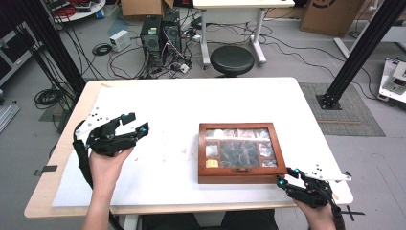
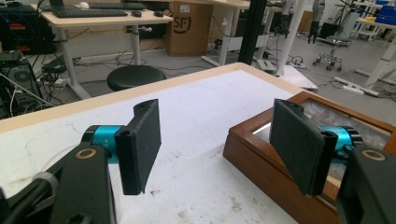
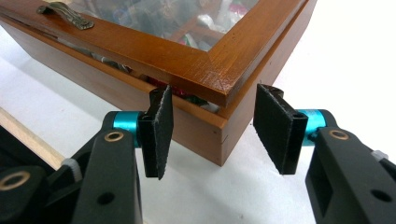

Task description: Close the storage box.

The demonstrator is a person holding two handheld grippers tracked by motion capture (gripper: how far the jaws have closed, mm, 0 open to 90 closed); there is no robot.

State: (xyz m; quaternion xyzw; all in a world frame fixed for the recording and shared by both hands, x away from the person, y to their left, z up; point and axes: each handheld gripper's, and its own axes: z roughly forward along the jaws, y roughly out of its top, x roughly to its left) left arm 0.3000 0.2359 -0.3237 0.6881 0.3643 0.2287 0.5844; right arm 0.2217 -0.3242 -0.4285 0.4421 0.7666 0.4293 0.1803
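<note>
Box corner framed by the right gripper (image 3: pixel 212 135)

The box (image 1: pixel 238 178) contents are blurred behind glass; both grippers' jaws are parted, nothing gripped; left gripper (image 1: pixel 135 124) is held apart.

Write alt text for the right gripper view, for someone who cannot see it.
The right hand-held gripper points at the near corner of a wooden box, one black jaw on each side of the corner, neither pressing on it. The box's glass-paned lid is slightly raised, with a metal handle on its frame, on a white table.

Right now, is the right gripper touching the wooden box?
Cannot tell. In the right gripper view the right gripper straddles the wooden box corner, its left pad overlapping the lid gap; contact is unclear.
</note>
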